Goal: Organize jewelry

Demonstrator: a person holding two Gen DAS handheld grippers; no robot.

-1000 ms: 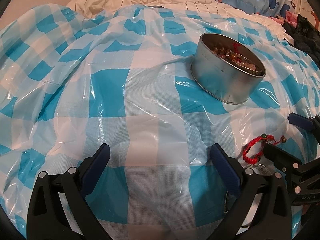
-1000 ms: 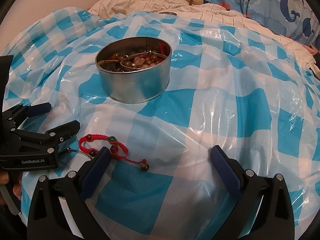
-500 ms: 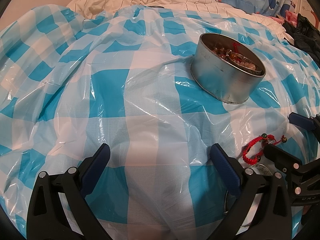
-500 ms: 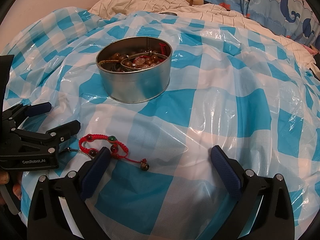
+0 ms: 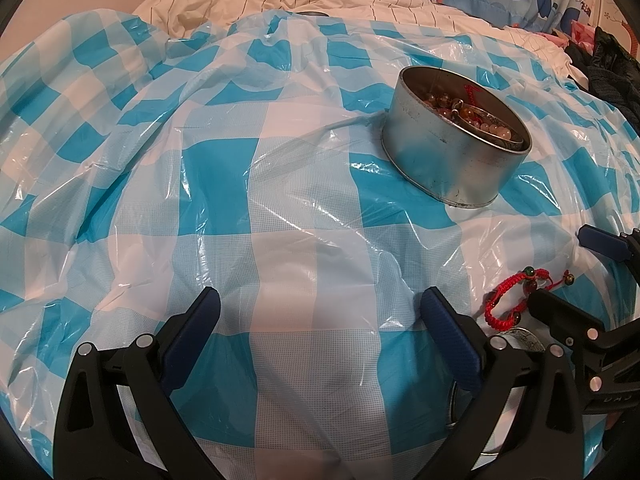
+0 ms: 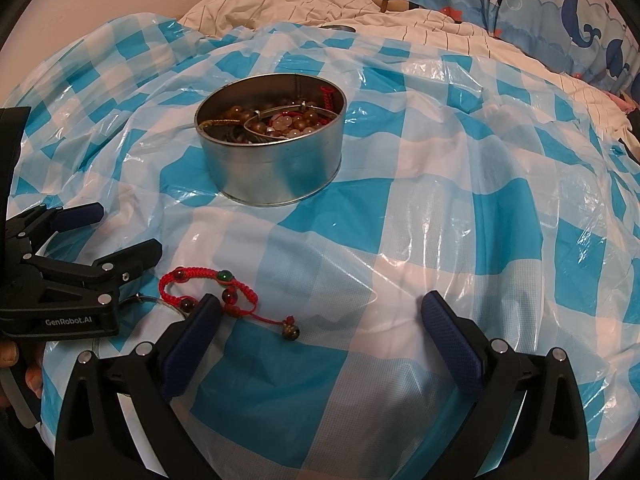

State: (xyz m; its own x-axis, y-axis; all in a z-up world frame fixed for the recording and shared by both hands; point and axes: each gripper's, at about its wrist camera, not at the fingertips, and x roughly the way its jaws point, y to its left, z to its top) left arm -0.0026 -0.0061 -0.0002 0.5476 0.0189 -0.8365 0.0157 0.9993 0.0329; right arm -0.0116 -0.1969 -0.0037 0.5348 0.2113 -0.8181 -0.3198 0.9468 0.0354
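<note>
While nothing on the checked plastic sheet (image 6: 440, 208) has shifted over the past second, both hand-held grippers wait with jaws spread wide and empty, so the tidying appears paused before the next pick. The red cord bracelet (image 6: 208, 288) lies loose on the sheet, touching the right gripper's (image 6: 320, 340) left finger and just beside the left gripper (image 5: 320, 336). Beyond it stands the round metal tin (image 6: 276, 160), already heaped with beaded bracelets. The right wrist view looks down into the tin, showing a metal bangle among the beads and a person's fingertips (image 6: 12, 356) on the left handle; the left wrist view shows mostly the tin's wall, but alone reveals dark clothing (image 5: 608, 72) at the bed's far edge.
</note>
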